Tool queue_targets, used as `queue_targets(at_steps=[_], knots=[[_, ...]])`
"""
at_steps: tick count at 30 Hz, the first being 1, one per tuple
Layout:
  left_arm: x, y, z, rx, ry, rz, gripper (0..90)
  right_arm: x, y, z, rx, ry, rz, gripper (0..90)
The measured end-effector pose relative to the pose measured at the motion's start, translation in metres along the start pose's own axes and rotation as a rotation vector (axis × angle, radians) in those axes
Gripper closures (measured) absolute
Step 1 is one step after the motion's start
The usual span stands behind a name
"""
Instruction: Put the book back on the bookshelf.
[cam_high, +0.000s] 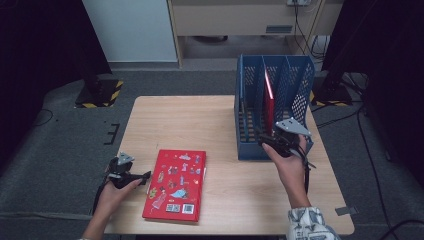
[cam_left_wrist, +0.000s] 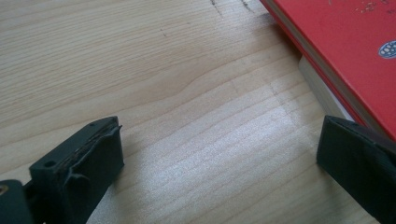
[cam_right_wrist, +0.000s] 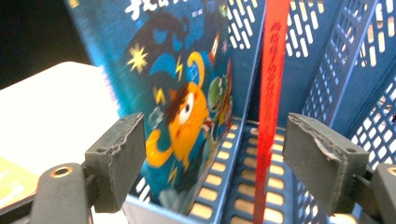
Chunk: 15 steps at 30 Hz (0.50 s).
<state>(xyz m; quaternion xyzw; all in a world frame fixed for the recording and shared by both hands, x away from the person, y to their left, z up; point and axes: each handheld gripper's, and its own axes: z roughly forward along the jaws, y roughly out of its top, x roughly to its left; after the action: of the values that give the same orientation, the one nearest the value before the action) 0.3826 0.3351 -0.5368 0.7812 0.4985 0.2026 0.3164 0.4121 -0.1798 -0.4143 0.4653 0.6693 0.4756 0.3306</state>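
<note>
1. The right gripper (cam_high: 274, 141) sat at the near front of the blue file rack (cam_high: 300, 75), at the table's (cam_high: 200, 115) far right.
2. Its jaws stood wide apart with nothing pressed between them; no pad touched a book.
3. In the right gripper view, the red book (cam_right_wrist: 272, 93) stood upright on its edge in the rack, spine toward the gripper, just right of a divider.
4. A blue picture book (cam_right_wrist: 187, 102) stood in the compartment left of that divider, leaning a little.
5. The left gripper (cam_high: 131, 177) rested low at the table's near left, jaws spread over bare wood, gripping nothing.
6. A second red book (cam_high: 175, 184) lay flat just right of it, its corner beside one jaw.
</note>
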Motion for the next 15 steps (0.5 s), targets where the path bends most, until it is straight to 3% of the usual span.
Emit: queue_targets(at_steps=[15], knots=[[-0.001, -0.001, 0.000, -0.002, 0.000, -0.001, 0.0, 0.043, -0.042, -0.021, 0.026, 0.131, 0.005, 13.8]])
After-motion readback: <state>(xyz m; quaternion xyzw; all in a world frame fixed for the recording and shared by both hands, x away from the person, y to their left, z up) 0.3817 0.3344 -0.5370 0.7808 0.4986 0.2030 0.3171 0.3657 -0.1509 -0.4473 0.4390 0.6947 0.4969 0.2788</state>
